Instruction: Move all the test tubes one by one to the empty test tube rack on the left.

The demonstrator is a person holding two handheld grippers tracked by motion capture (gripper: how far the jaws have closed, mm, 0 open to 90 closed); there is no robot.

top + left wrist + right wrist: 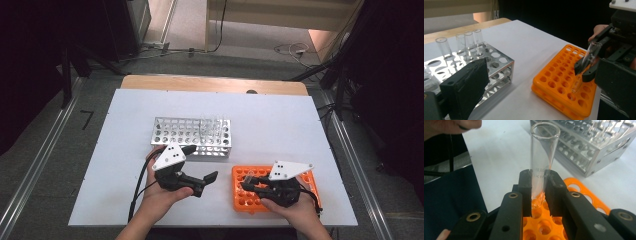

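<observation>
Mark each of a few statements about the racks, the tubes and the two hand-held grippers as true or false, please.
1. The right hand-held gripper grips a glass test tube. True.
2. The tube's bottom end hangs over the orange rack. True.
3. The metal rack holds no tubes. False: several clear tubes stand in it.
4. The left hand-held gripper holds a tube too. False: its jaws are open, with nothing between them.
5. The orange rack stands on top of the metal rack. False: they stand apart on the white table.
</observation>
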